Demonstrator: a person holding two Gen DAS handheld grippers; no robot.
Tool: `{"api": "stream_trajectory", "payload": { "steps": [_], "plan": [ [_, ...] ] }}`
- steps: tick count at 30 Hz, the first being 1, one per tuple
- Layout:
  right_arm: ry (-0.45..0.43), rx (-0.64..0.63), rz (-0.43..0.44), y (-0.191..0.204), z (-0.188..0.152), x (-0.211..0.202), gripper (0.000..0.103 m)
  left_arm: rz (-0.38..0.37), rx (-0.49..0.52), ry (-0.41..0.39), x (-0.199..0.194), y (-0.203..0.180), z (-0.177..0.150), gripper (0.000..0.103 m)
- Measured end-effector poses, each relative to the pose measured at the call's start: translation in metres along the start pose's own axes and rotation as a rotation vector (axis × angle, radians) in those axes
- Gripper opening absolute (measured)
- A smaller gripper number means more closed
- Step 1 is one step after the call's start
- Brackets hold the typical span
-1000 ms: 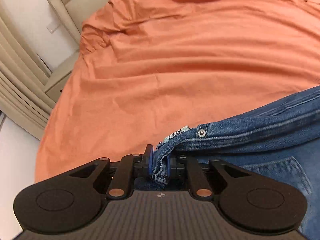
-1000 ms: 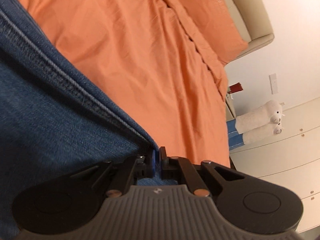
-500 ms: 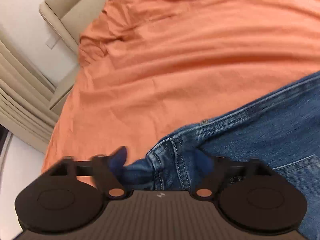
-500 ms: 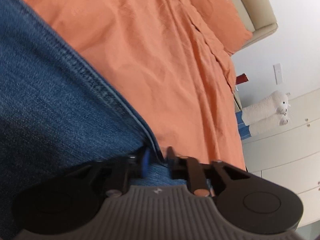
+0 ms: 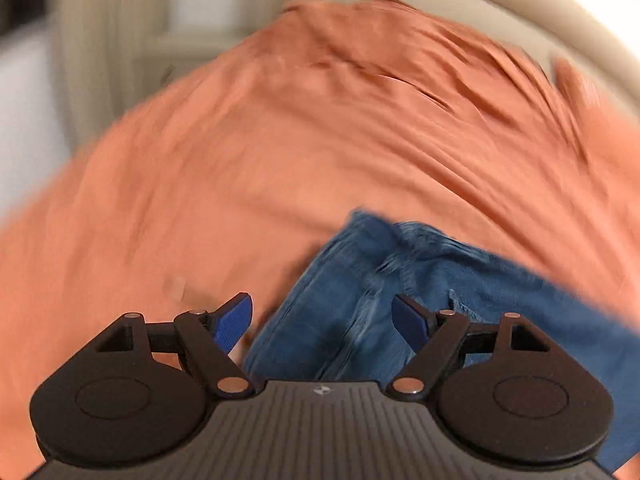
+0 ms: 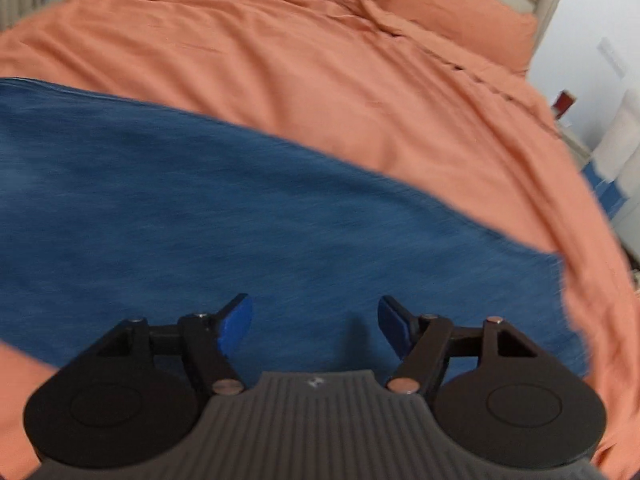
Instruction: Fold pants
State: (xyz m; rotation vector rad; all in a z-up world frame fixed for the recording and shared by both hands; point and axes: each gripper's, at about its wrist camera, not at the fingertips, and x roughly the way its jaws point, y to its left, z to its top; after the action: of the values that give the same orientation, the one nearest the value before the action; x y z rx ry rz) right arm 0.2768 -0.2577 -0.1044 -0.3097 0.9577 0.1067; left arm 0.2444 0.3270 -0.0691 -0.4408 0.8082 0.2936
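Note:
Blue denim pants (image 5: 400, 300) lie on the orange bedsheet (image 5: 280, 160). In the left wrist view their waistband corner shows just beyond my left gripper (image 5: 322, 316), which is open wide above the cloth and holds nothing. In the right wrist view the pants (image 6: 200, 208) spread flat as a broad blue band across the sheet (image 6: 320, 60). My right gripper (image 6: 315, 320) hangs over that denim with its jaws opening; the blue pads (image 6: 236, 320) press on nothing. Both views are blurred by motion.
A beige headboard (image 5: 500, 12) curves behind the bed, with an orange pillow (image 6: 452, 12) against it. White wall and cabinets (image 6: 616, 148) stand past the bed's right side. Beige curtains and furniture blur at the left wrist view's upper left.
Both grippers let go of the denim edges they pinched and opened wide. Both pulled back and rolled, so the pants now lie loose on the sheet farther ahead.

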Motion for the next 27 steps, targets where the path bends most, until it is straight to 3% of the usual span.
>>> {"api": "stream_trajectory", "payload": {
  "steps": [3,6,8,11,12,13,14,16,18,20,23,27],
  "plan": [
    [-0.011,0.037,0.075,0.035,-0.018,-0.012,0.070,-0.083,-0.320,-0.015,0.003,0.053,-0.030,0.092],
    [-0.014,0.063,0.096,0.053,-0.029,-0.016,0.070,-0.216,-0.559,0.005,0.026,0.082,-0.057,0.085],
    [-0.013,0.097,0.096,0.054,-0.031,-0.017,0.070,-0.300,-0.651,0.011,0.040,0.087,-0.068,0.085],
    [-0.002,0.180,0.091,0.047,-0.035,-0.020,0.070,-0.340,-0.695,-0.003,0.056,0.082,-0.071,0.080],
    [0.005,0.206,0.089,0.044,-0.037,-0.021,0.070,-0.341,-0.713,0.007,0.063,0.083,-0.069,0.076],
    [0.010,0.222,0.082,0.041,-0.037,-0.020,0.070,-0.342,-0.731,0.013,0.068,0.082,-0.067,0.062],
    [0.015,0.234,0.072,0.037,-0.036,-0.020,0.070,-0.347,-0.746,0.019,0.070,0.084,-0.064,0.057],
    [0.028,0.257,0.047,0.027,-0.037,-0.018,0.070,-0.295,-0.716,0.026,0.067,0.079,-0.055,0.037],
    [0.040,0.290,0.032,0.017,-0.041,-0.024,0.070,-0.204,-0.515,-0.044,0.041,0.055,-0.040,0.027],
    [0.047,0.331,0.015,0.002,-0.046,-0.027,0.070,-0.156,-0.368,-0.122,0.012,0.031,-0.031,0.025],
    [0.060,0.345,-0.041,-0.020,-0.058,-0.034,0.069,-0.120,-0.297,-0.166,0.002,0.023,-0.028,0.024],
    [0.064,0.394,-0.074,-0.053,-0.076,-0.048,0.065,-0.014,-0.295,-0.046,0.047,0.036,-0.036,0.024]
  ]
}}
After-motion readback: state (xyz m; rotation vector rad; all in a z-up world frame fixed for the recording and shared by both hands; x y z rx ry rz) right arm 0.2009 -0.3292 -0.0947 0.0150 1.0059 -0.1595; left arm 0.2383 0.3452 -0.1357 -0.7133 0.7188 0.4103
